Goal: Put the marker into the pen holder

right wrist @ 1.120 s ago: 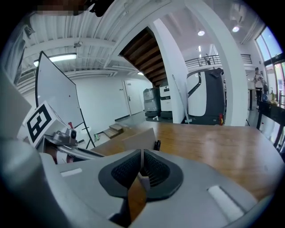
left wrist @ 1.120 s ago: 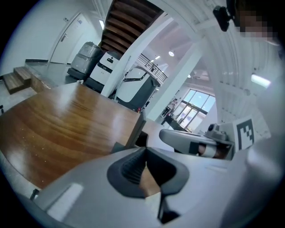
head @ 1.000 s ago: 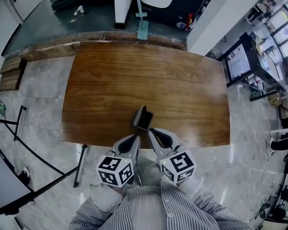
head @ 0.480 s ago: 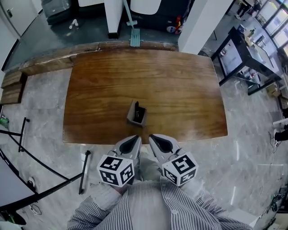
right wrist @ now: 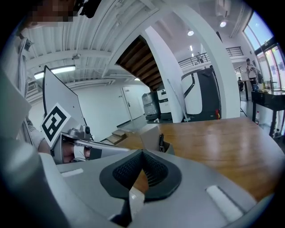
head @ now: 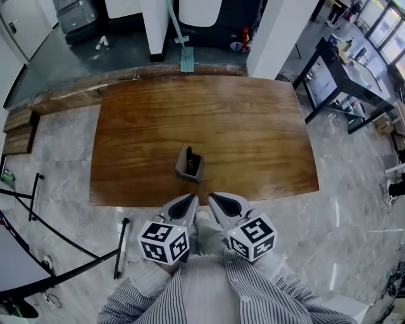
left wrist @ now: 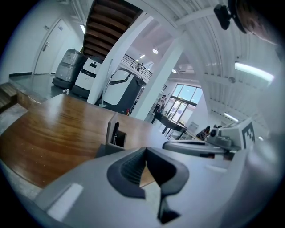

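Two grippers: I see left gripper [head: 188,199] and right gripper [head: 212,197] with jaws together, empty, lower centre.
Task item: marker [head: 190,157] stands inside pen holder [head: 182,163], mid-frame.
Base: wooden surface [head: 253,126] carries the pen holder.

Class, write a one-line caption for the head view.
Marker in pen holder on the table; left gripper and right gripper shut, empty.

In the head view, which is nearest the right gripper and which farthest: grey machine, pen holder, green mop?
From the right gripper:
1. pen holder, just ahead on the table.
2. green mop, beyond the table's far edge.
3. grey machine, far upper left.
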`<state>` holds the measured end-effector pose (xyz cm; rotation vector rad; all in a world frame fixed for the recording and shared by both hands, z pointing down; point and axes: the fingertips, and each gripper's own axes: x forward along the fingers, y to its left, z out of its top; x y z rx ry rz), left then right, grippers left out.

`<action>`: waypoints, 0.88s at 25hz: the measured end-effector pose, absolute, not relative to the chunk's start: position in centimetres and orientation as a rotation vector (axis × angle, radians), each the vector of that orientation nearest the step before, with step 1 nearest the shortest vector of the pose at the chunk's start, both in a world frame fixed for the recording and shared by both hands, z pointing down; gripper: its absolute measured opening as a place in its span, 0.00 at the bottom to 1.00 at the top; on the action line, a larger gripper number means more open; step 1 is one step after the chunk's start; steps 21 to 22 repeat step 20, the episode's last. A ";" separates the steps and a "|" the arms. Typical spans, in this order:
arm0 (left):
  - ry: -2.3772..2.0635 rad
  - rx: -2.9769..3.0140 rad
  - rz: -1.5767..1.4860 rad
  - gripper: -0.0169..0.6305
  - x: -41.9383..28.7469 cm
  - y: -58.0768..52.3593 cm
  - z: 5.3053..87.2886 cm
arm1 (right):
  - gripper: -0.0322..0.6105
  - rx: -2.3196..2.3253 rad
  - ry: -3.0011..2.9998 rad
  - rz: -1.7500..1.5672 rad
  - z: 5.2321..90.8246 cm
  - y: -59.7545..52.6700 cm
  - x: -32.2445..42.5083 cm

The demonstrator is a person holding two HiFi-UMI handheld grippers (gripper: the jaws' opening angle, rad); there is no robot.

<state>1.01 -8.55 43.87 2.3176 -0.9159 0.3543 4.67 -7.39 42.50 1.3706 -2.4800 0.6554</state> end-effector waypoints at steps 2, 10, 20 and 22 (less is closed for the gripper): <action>-0.916 2.303 0.349 0.04 0.9 -8.6 44.0 | 0.05 1.355 -2.479 0.649 42.6 -7.4 4.4; -0.890 2.285 0.336 0.04 1.3 -8.5 44.4 | 0.05 1.285 -2.481 0.657 43.1 -7.2 3.9; -0.888 2.307 0.363 0.04 1.7 -8.3 44.3 | 0.05 1.251 -2.478 0.666 43.4 -6.7 3.6; -0.888 2.307 0.363 0.04 1.7 -8.3 44.3 | 0.05 1.251 -2.478 0.666 43.4 -6.7 3.6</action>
